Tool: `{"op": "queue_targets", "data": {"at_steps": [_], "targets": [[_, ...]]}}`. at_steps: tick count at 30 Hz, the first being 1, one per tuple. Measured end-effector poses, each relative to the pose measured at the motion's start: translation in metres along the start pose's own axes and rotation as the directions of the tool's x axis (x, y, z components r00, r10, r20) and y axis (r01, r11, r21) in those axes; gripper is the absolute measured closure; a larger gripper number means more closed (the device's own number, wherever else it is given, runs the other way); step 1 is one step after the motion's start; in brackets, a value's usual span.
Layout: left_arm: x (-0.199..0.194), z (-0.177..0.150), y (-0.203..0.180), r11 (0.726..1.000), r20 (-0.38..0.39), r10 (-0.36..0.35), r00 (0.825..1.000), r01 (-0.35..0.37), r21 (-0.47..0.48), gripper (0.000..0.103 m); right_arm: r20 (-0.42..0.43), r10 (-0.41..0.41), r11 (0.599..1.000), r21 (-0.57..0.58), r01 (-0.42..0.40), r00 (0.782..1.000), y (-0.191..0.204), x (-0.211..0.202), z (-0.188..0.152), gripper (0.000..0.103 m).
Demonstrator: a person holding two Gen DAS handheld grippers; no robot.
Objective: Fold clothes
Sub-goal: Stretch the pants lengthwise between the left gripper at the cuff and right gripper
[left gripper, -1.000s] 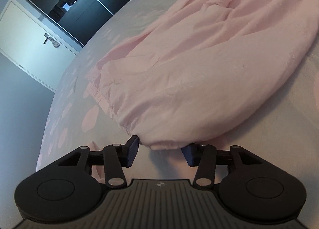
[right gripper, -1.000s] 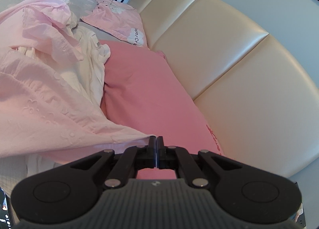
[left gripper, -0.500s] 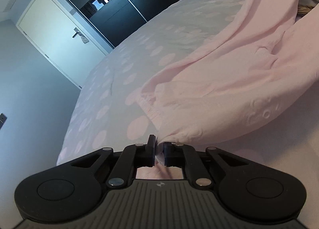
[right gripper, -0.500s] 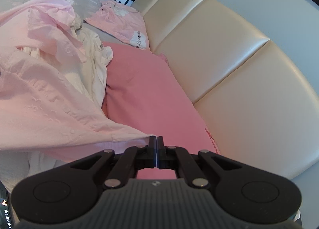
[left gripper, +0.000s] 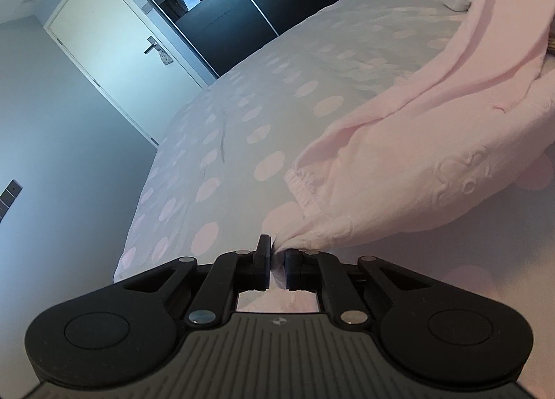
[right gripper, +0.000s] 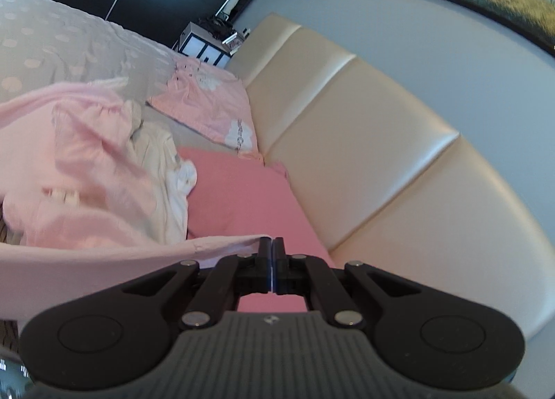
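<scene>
Dotted bedspread [left gripper: 263,93]; left gripper [left gripper: 276,269] fingers pinch pink garment [left gripper: 399,170] hem; right gripper [right gripper: 272,269] fingers closed, apparently on blurred edge.

We see soft, cool daylight, fisheye bending at the edges, glare on the cream headboard [right gripper: 364,163], and motion blur on the pink garment [right gripper: 86,170].

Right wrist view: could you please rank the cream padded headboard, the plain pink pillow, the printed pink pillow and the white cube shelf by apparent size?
1. Cream padded headboard
2. Plain pink pillow
3. Printed pink pillow, farther away, so its true size against the plain one is unsure
4. White cube shelf, farthest
</scene>
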State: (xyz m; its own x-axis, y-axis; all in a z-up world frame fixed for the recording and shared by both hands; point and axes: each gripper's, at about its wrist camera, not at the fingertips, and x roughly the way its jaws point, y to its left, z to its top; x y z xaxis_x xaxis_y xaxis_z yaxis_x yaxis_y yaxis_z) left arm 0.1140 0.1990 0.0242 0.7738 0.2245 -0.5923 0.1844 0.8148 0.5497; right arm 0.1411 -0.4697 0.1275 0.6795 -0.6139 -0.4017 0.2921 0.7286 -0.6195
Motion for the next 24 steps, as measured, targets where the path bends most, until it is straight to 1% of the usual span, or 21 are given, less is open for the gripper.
{"op": "queue_targets", "data": {"at_steps": [3, 6, 10, 13, 16, 19, 22, 23, 24], "targets": [[0.02, 0.02, 0.016, 0.999, -0.014, -0.002, 1.0, 0.001, -0.034, 0.098, 0.017, -0.01, 1.0, -0.014, 0.011, 1.0, 0.006, 0.016, 0.037, 0.103], [0.049, 0.041, 0.029, 0.998, -0.04, -0.006, 0.999, 0.003, -0.067, 0.098, 0.033, -0.02, 0.999, -0.026, 0.021, 0.999, 0.02, 0.038, 0.075, 0.103], [0.097, 0.064, 0.038, 0.997, -0.085, -0.008, 0.996, 0.001, -0.081, 0.097, 0.042, -0.031, 0.998, -0.047, 0.033, 0.999, 0.051, 0.075, 0.122, 0.103], [0.133, 0.081, 0.035, 0.997, -0.106, -0.006, 0.994, -0.002, -0.075, 0.098, 0.042, -0.046, 0.997, -0.062, 0.048, 0.998, 0.078, 0.105, 0.149, 0.103], [0.169, 0.095, 0.03, 0.998, -0.125, -0.004, 0.992, -0.005, -0.07, 0.098, 0.035, -0.066, 0.995, -0.074, 0.068, 0.997, 0.103, 0.135, 0.17, 0.103], [0.196, 0.096, 0.021, 0.998, -0.159, -0.007, 0.987, -0.004, -0.066, 0.098, 0.032, -0.068, 0.995, -0.066, 0.071, 0.997, 0.124, 0.158, 0.184, 0.103], [0.223, 0.097, 0.012, 0.998, -0.192, -0.009, 0.981, -0.003, -0.062, 0.097, 0.025, -0.065, 0.992, -0.104, 0.067, 0.998, 0.144, 0.178, 0.187, 0.103], [0.232, 0.098, 0.009, 0.998, -0.204, -0.009, 0.979, -0.003, -0.061, 0.096, 0.019, -0.06, 0.992, -0.107, 0.062, 0.998, 0.149, 0.182, 0.186, 0.103], [0.239, 0.097, 0.007, 0.998, -0.21, -0.008, 0.978, -0.005, -0.06, 0.092, 0.012, -0.056, 0.992, -0.111, 0.057, 0.998, 0.154, 0.187, 0.184, 0.102]]}}
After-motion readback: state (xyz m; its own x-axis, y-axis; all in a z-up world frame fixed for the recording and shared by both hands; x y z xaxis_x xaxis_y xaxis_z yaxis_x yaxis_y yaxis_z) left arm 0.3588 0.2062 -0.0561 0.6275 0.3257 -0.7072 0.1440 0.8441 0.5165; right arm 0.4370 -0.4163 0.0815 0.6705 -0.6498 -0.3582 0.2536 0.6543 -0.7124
